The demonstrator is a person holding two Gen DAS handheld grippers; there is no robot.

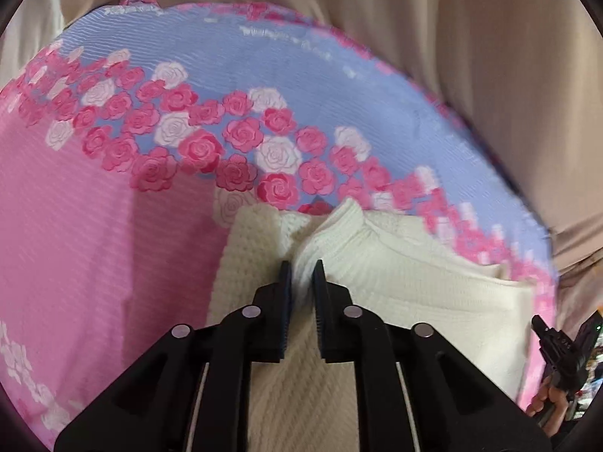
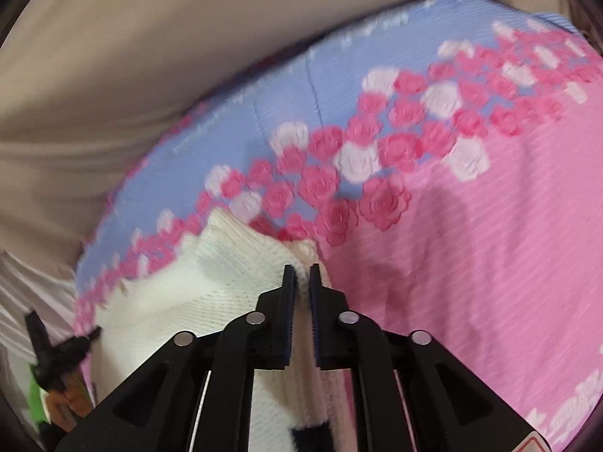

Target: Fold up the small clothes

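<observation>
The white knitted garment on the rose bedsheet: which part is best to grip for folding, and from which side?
Grip the white knitted garment at its far raised edge, coming steeply from above on the near side. That edge stands up in folds off the bedsheet, so fingers fit around it. Both the left claw and right claw already pinch it there.

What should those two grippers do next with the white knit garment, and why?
Probably lift and carry the pinched edge across to make a fold: the left gripper and right gripper each clamp the white knit garment, which lies bunched on the rose-patterned cloth.
</observation>
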